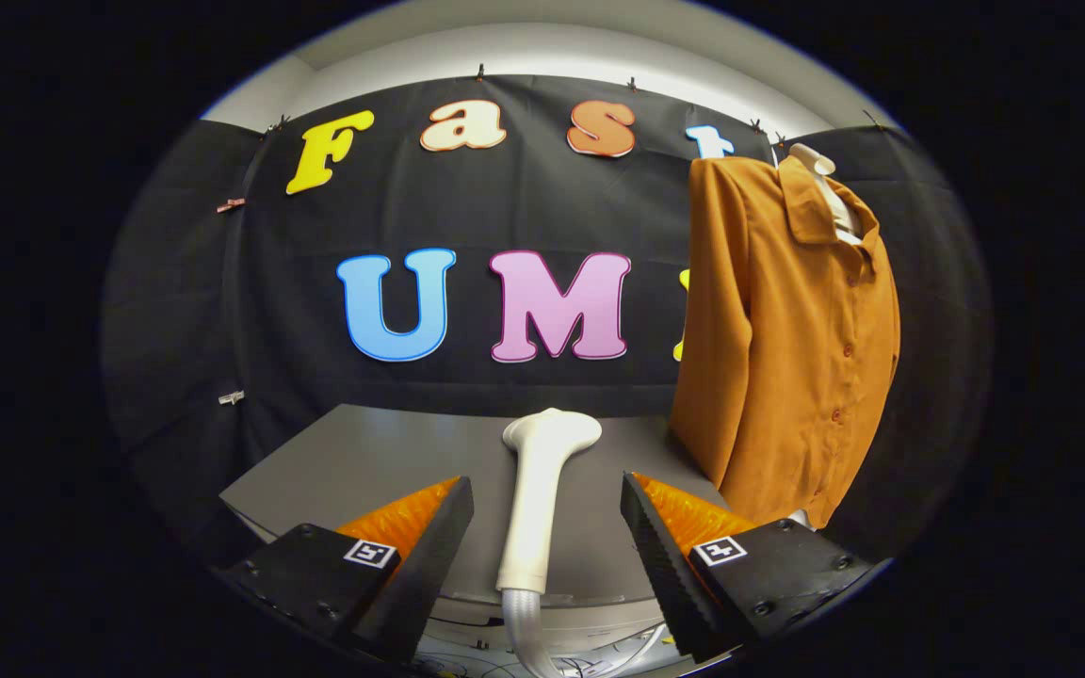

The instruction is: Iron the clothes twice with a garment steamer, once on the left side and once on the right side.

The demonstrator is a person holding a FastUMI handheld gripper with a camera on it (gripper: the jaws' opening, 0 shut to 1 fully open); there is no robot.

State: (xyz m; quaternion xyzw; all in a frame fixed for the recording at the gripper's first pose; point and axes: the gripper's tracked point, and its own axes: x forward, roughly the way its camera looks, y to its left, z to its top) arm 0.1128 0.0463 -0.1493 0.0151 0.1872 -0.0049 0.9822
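Gripper (547, 541) fingers are held wide apart, touching nothing, at the near edge of a grey desk (364, 461). Between them a white garment steamer (538, 499) is laid flat. Beyond, at the desk's right edge, a rust-orange shirt (787, 330) is hung.

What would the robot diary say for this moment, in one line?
gripper: open, jaws either side of steamer, not touching | steamer: lying on table | shirt: hanging, beyond right jaw
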